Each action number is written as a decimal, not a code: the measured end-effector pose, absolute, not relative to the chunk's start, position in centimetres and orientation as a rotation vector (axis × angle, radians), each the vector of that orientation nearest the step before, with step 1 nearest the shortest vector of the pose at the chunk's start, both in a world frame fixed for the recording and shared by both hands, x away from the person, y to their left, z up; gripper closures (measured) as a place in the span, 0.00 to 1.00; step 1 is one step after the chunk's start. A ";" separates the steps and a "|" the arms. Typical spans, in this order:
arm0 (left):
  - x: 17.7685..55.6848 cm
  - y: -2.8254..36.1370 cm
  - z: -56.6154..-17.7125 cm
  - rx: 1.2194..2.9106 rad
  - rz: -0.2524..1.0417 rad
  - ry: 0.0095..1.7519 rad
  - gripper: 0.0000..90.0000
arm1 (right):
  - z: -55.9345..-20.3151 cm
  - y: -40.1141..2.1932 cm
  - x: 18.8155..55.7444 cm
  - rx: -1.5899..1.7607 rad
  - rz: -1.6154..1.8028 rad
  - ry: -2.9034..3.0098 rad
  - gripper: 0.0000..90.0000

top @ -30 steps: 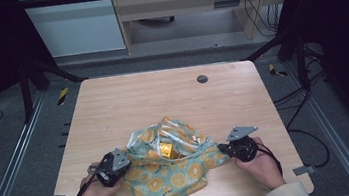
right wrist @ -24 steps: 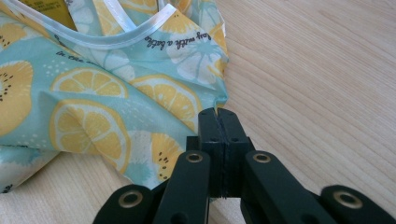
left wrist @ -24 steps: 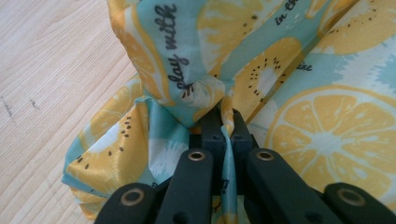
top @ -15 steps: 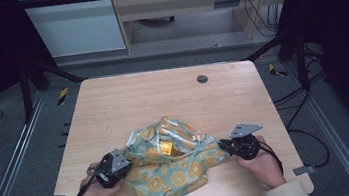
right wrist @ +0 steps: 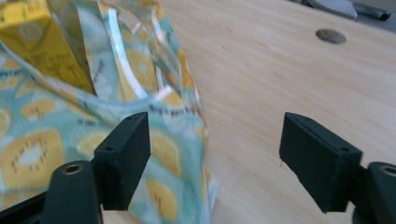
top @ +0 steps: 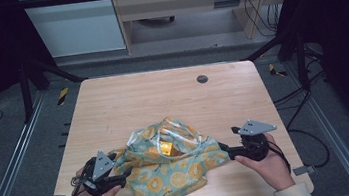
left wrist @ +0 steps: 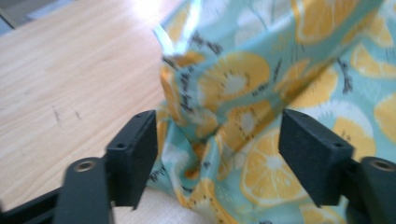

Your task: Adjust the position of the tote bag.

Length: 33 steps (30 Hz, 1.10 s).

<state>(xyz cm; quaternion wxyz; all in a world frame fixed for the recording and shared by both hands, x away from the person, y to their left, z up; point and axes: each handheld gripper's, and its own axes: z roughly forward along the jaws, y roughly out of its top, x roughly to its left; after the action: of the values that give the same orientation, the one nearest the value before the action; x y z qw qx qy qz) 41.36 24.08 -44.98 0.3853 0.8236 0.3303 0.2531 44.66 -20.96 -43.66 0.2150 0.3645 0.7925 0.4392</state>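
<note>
While the person's two hands rest at the near edge of a pale wooden table [top: 113, 105], a soft teal bag printed with orange slices [top: 176, 171] lies crumpled between them, near the front of the tabletop. The left gripper [top: 121, 176] sits at the bag's left end and the right gripper [top: 222, 148] at its right end. Both pairs of jaws have just been opening and now stand spread wide. In the left gripper view, folds of the printed fabric [left wrist: 243, 121] bulge into the gap between the black jaws, but the pads do not press on it. In the right gripper view, the bag's edge [right wrist: 187, 116] lies beside the left jaw, with bare wood between the jaws. A yellow carton [right wrist: 44, 39] sits inside the bag's mouth, under pale glossy handles [right wrist: 116, 56]. The step in hand looks like letting go of the bag's two ends. To do it well, both grippers should draw straight back from the cloth, jaws kept wide, so no fold snags and tips the carton. The bag's long axis runs left to right across the table, and its mouth seems to face up and away from the person, though the rumpled cloth makes that hard to judge.
</note>
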 end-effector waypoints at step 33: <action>42.5 23.9 -45.6 2.137 0.623 0.898 0.15 | -43.6 -8.7 55.2 0.902 1.075 2.445 1.00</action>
<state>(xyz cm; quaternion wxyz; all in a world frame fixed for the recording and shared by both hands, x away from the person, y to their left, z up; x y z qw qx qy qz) 42.45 23.93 -45.60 0.3621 0.8299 0.3486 0.2420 55.23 -8.74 -43.59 0.1606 0.3157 0.8561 0.3763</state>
